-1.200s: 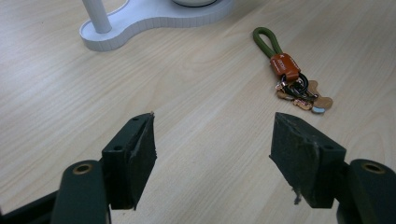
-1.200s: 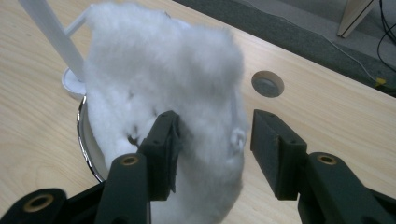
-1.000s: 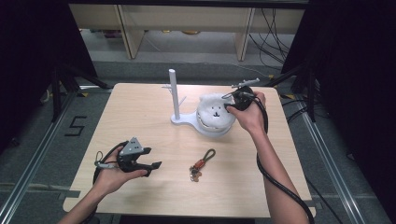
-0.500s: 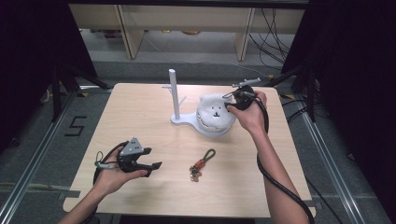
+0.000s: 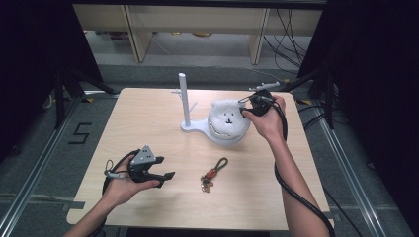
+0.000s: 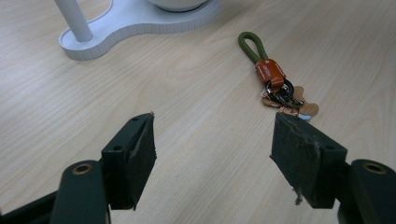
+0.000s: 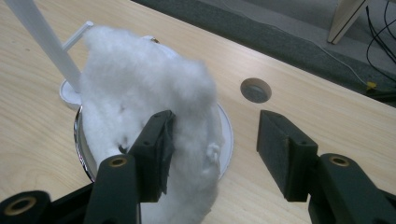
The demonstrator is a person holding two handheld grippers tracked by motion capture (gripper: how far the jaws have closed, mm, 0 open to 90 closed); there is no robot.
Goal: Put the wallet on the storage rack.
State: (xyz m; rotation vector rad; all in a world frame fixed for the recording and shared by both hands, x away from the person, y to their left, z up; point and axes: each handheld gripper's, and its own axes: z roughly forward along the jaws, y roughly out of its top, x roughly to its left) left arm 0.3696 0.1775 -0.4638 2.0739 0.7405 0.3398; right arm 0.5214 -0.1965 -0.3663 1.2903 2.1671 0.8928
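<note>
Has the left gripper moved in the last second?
No. In the high view the left gripper sits in the same spot as before, left of the keychain near the table's front edge, with its jaws open.

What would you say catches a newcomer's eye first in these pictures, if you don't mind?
Most likely the fluffy white toy with a small face, sitting on the round end of a white stand near the far middle of the table, with the open right gripper at its side. Next, the keyring with a green loop lying alone nearer the front, just ahead of the open left gripper.
</note>
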